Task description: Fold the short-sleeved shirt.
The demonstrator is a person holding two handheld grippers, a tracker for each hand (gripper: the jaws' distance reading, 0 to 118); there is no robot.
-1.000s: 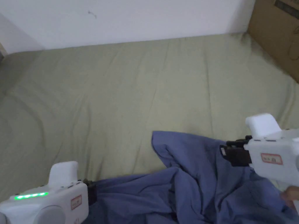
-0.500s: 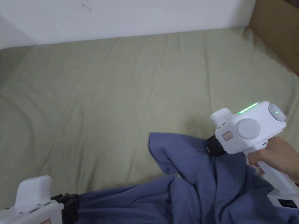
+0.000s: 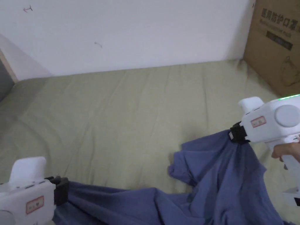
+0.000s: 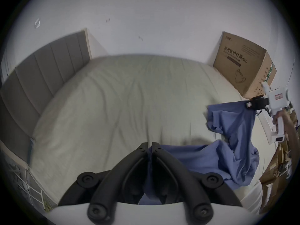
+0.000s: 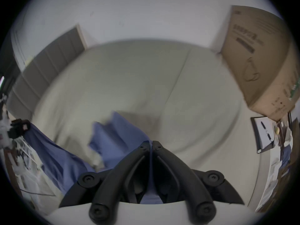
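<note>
Shirt (image 3: pixel 222 175), blue, stretched above the bed (image 3: pixel 131 111) between two grippers, presumably to spread it flat before folding. Left gripper (image 4: pixel 150 145): fingers pressed together, pinching one edge. Right gripper (image 5: pixel 151 143): fingers likewise clamped on cloth, held higher, so the fabric hangs crumpled.

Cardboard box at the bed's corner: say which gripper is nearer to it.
Right. The right gripper holds the blue shirt up just below and in front of the cardboard box; the left gripper grips the shirt across the bed.
</note>
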